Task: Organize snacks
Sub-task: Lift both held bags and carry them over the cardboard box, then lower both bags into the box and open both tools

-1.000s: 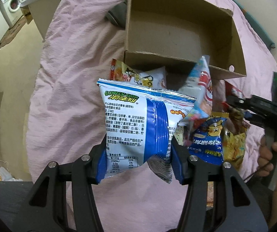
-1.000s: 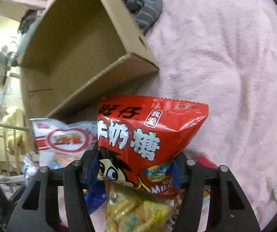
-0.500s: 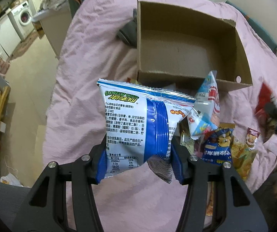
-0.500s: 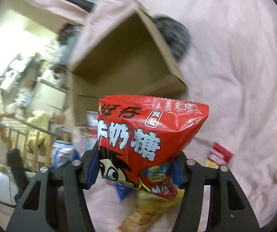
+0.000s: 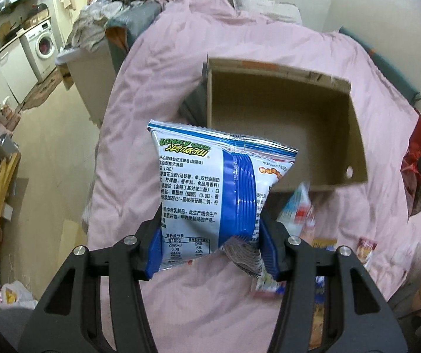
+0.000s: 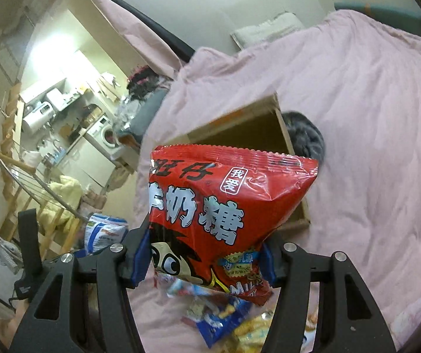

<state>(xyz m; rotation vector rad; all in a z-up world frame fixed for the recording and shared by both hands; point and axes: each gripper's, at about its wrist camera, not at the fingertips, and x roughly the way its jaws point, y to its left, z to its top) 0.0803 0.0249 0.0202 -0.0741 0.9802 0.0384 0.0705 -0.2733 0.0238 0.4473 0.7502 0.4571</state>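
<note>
My left gripper [image 5: 210,250] is shut on a blue-and-white snack bag [image 5: 210,188] and holds it up above the pink bed, in front of the open cardboard box [image 5: 354,135]. My right gripper [image 6: 203,261] is shut on a red milk-candy bag [image 6: 219,206], also held up in the air, with the box [image 6: 234,120] behind it. The red bag [image 5: 419,173] shows at the right edge of the left wrist view. The blue-and-white bag [image 6: 104,232] shows at the left of the right wrist view. The box looks empty inside.
Several loose snack packets [image 5: 298,214] lie on the pink bedcover [image 5: 140,135] in front of the box, also below the red bag [image 6: 225,317]. A dark striped cloth [image 6: 304,141] lies beside the box. Furniture and a washing machine [image 5: 44,44] stand left of the bed.
Both grippers have risen with their bags and tilted up. The box and the snack pile now look farther away and lower in both views.
</note>
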